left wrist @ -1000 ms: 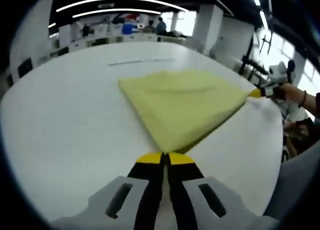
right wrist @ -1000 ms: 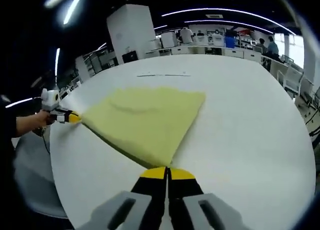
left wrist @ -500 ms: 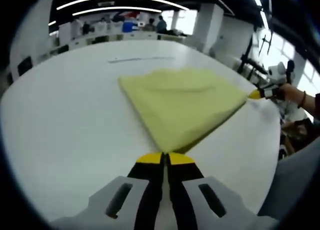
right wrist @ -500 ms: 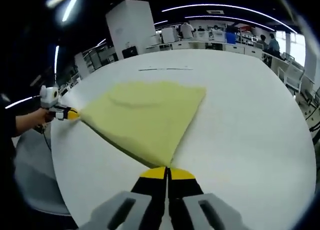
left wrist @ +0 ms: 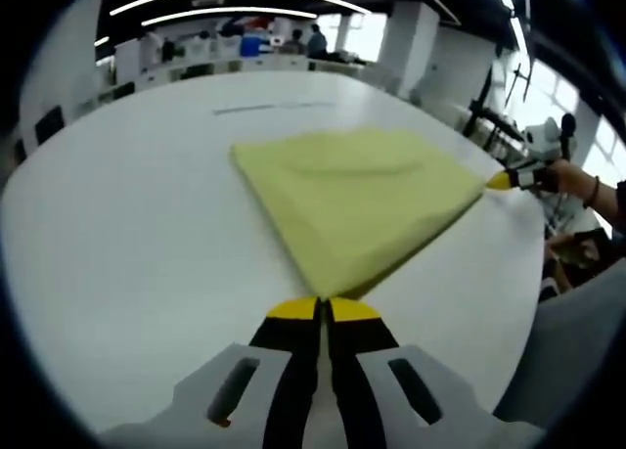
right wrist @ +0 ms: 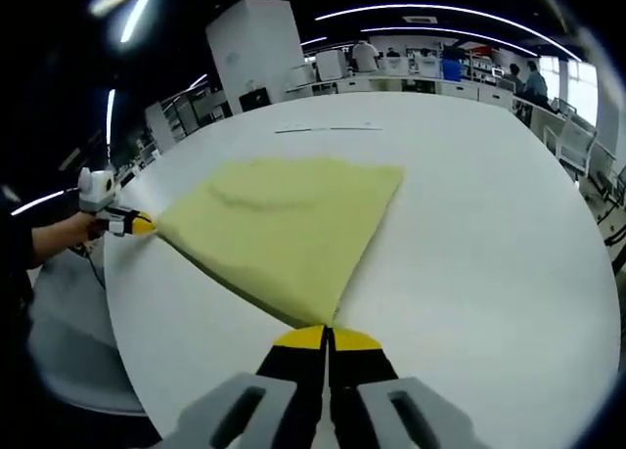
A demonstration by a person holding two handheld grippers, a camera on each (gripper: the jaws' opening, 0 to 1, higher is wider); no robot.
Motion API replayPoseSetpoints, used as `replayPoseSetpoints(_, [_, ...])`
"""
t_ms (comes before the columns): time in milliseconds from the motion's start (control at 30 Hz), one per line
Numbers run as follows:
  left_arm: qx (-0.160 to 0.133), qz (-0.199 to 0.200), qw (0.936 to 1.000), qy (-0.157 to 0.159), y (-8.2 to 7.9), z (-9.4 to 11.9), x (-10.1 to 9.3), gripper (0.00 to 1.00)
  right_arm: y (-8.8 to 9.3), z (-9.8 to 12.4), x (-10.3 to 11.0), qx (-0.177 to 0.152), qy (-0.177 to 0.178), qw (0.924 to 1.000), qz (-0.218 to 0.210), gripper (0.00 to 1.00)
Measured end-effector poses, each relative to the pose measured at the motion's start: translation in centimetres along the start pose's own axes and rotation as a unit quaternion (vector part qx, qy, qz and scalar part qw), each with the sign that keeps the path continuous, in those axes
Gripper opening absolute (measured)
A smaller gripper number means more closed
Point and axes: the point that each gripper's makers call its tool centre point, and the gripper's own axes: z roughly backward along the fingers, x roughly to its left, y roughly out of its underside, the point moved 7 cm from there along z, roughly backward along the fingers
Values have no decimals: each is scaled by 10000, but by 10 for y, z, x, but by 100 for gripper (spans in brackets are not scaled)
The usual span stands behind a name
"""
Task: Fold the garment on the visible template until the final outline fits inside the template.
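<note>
Little has moved since the earlier frames: the cloth sits slightly nearer the table's far edge, as if both hands have pushed it forward a touch, and its shape is unchanged.

The left gripper is clenched on one near corner of the cloth; the yellow tips meet with the fabric pinched between them. The right gripper is clamped the same way on the other near corner. In the left gripper view the right gripper appears at the table's right edge with a hand behind it; in the right gripper view the left gripper appears at the left edge.

The cloth is a yellow garment, already folded at least once judging by its doubled near edge, lying flat on the white table around its middle, stretched taut between the two held corners. Holding both corners apart keeps that edge straight, likely so it can be carried over as one clean fold.

A thin dark line shows beyond the cloth toward the far edge; it may be part of the template, but I cannot tell. Whether the outline fits yet cannot be judged.
</note>
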Motion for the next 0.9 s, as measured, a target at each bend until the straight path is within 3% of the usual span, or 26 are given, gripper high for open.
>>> replayPoseSetpoints(900, [116,119,9999,-35,11,10,-6,0,12,8,8,88,-40,9999,-98,0])
